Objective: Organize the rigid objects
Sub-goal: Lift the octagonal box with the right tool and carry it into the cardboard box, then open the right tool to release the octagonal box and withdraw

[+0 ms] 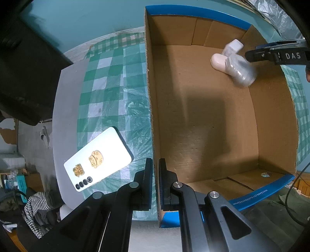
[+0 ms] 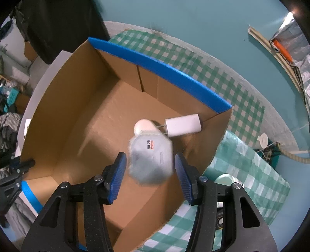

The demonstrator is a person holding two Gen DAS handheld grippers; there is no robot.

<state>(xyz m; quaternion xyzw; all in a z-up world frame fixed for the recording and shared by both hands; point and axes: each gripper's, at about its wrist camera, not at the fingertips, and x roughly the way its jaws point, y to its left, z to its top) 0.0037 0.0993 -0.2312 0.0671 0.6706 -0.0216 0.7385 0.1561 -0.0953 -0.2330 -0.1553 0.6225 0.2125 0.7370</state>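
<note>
Presently the left tongs (image 1: 156, 180) are clenched on the near wall of the open brown cardboard box with blue-taped rims (image 1: 195, 11). Spread apart, the right tongs (image 2: 150, 170) grip nothing; the blurred grey plastic container (image 2: 150, 157) sits between their blue pads, touching neither. At its twelve o'clock lie two white bottles (image 2: 183, 126). A white phone (image 1: 98, 157) rests on the green-checked table (image 1: 108, 93), at the box's nine o'clock.
</note>
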